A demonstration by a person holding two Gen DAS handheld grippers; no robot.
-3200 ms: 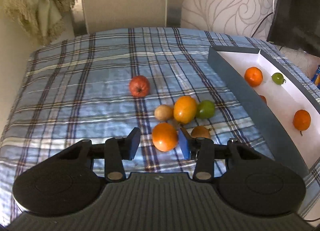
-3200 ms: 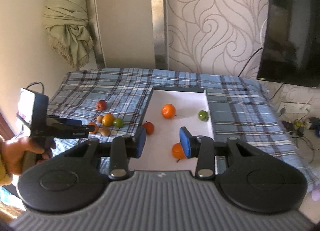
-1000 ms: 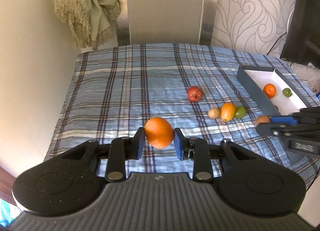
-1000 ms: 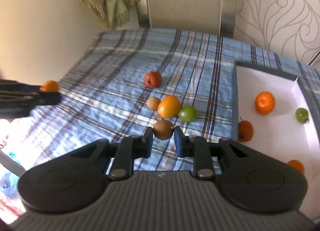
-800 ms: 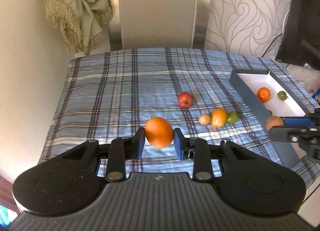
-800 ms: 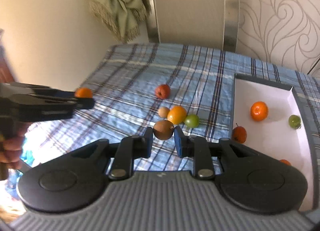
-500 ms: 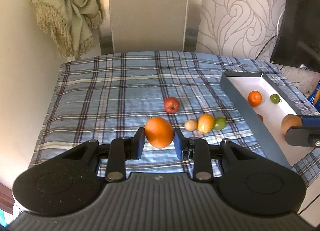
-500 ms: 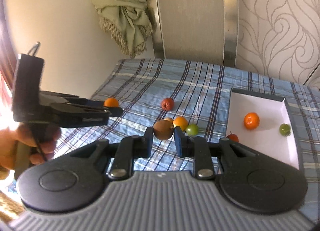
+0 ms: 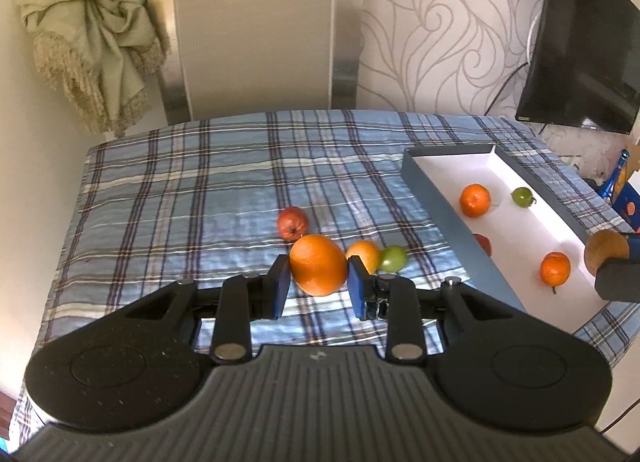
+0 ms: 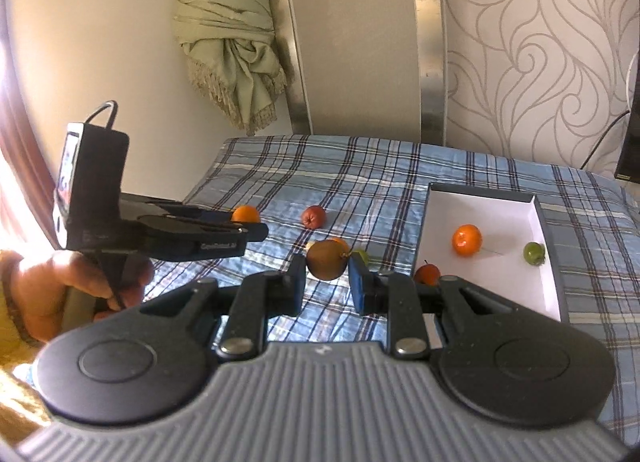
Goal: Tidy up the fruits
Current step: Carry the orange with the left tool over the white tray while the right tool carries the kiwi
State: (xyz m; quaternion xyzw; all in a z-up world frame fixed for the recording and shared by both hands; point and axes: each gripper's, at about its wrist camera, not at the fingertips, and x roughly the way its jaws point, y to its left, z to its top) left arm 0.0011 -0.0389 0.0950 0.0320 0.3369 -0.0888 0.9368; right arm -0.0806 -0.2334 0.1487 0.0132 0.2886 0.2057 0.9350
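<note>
Above the bed [image 9: 200, 189], you've lifted both fruits clear, left tongs [image 9: 319, 282] pinching the orange [image 9: 318, 264], right tongs [image 10: 327, 282] the brown fruit [image 10: 326, 260], ready for the box [image 9: 436, 201].

tablecloth [image 9: 180, 189]: blue plaid, dark and white stripes | tray [image 9: 432, 189]: grey walls, white floor | held orange [image 9: 318, 265]: bright orange | held brown fruit [image 10: 326, 260]: russet | apple [image 9: 293, 223]: red | small fruit [image 9: 393, 258]: green | gripper pads [image 9: 280, 286]: blue | curtain [image 9: 92, 33]: pale green, fringed | wallpaper [image 9: 448, 33]: cream swirls
</note>
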